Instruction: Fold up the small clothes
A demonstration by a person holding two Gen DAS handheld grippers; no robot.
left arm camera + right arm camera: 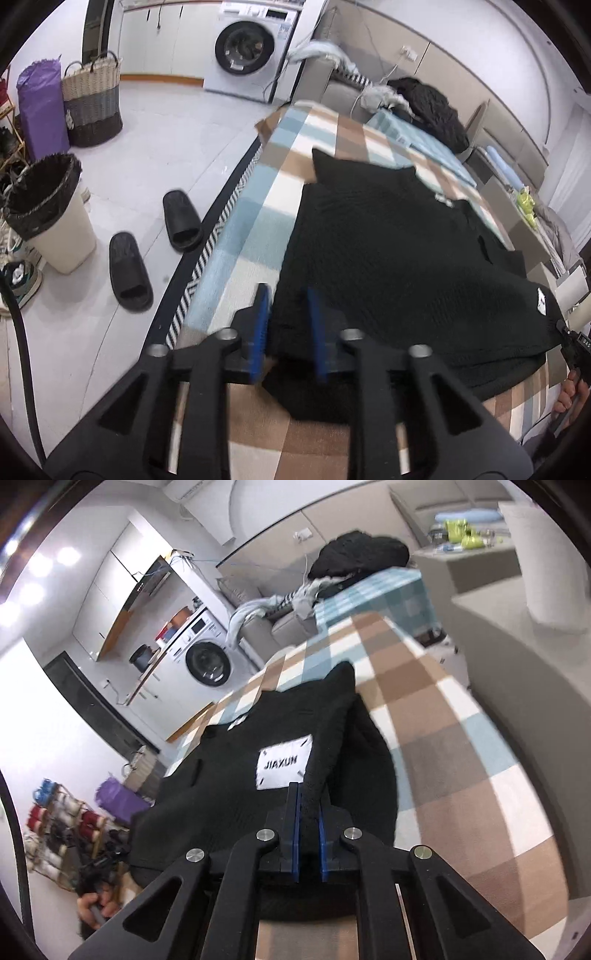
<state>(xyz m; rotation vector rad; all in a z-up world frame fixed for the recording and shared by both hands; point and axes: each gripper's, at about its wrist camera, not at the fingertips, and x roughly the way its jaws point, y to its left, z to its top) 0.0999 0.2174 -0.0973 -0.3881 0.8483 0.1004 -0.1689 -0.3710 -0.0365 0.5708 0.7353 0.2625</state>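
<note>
Blue pads line both pairs of fingers. On the right gripper the pads stand almost together, pinching a raised fold of the black knit garment; the fabric climbs out of the narrow gap as a ridge. On the left gripper the pads stand apart, with the near edge of the same garment lying between them; whether they press the cloth cannot be told from this view.

The garment lies spread on a checked blanket of brown, cream and pale blue squares, its weave coarse and ribbed. A white sewn label reading JIAXUN sits just beyond the right fingertips. A second small white tag shows at the garment's far right edge in the left view.

Surroundings: a heap of dark clothing rests at the far end of the blanket, with pale crumpled cloth beside it. On the floor to the left are two black slippers, a cream bin with black liner, a woven laundry basket, and a white front-loading washing machine against the wall. Nothing stands between either gripper and the garment.
</note>
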